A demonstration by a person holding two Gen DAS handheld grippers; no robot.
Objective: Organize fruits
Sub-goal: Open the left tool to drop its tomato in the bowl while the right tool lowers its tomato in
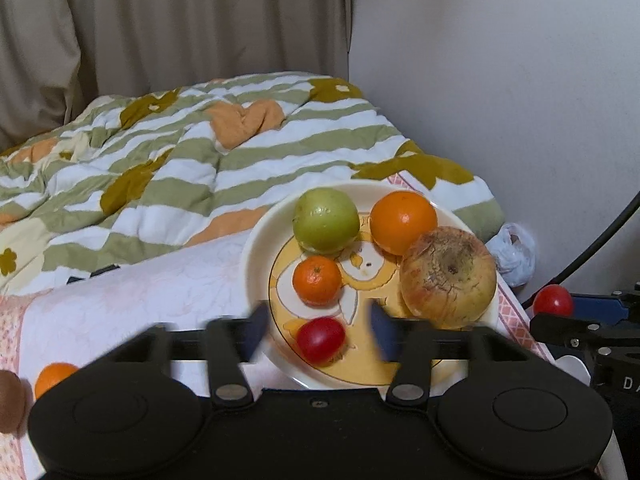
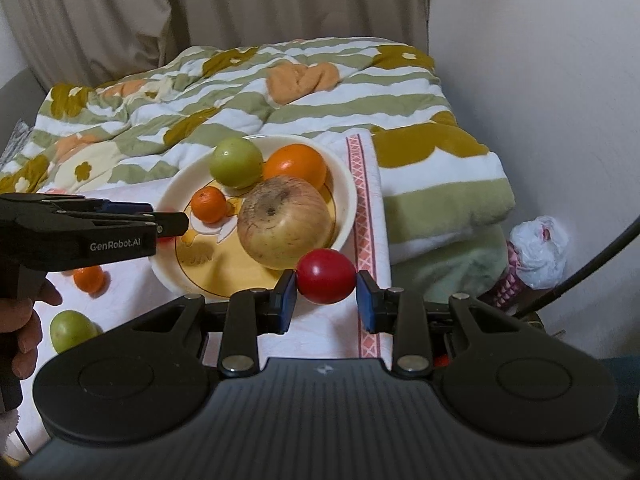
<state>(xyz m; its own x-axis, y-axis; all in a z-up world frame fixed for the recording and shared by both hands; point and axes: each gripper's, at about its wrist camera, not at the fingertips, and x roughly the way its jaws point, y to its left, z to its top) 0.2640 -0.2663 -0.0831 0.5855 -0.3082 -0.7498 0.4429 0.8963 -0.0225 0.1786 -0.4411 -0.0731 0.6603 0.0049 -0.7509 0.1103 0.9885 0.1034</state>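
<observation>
A cream plate (image 1: 256, 248) (image 2: 348, 208) sits on a pink-white cloth. It holds a green fruit (image 1: 326, 220) (image 2: 237, 163), a large orange (image 1: 403, 222) (image 2: 296, 168), a small mandarin (image 1: 317, 280) (image 2: 209, 205), a big yellowish apple (image 1: 448, 276) (image 2: 285, 228) and a red tomato (image 1: 321, 338). My left gripper (image 1: 318, 330) is open, its blurred fingers either side of that tomato over the plate's near rim. My right gripper (image 2: 326, 298) is shut on a second red tomato (image 2: 326, 276) (image 1: 553, 301), held right of the plate.
On the cloth left of the plate lie a loose mandarin (image 2: 90, 279) (image 1: 52, 376) and a green fruit (image 2: 72, 330); a brown fruit (image 1: 10, 400) shows at the left edge. A striped quilt (image 1: 180, 168) lies behind, a white plastic bag (image 2: 540, 252) at the right by the wall.
</observation>
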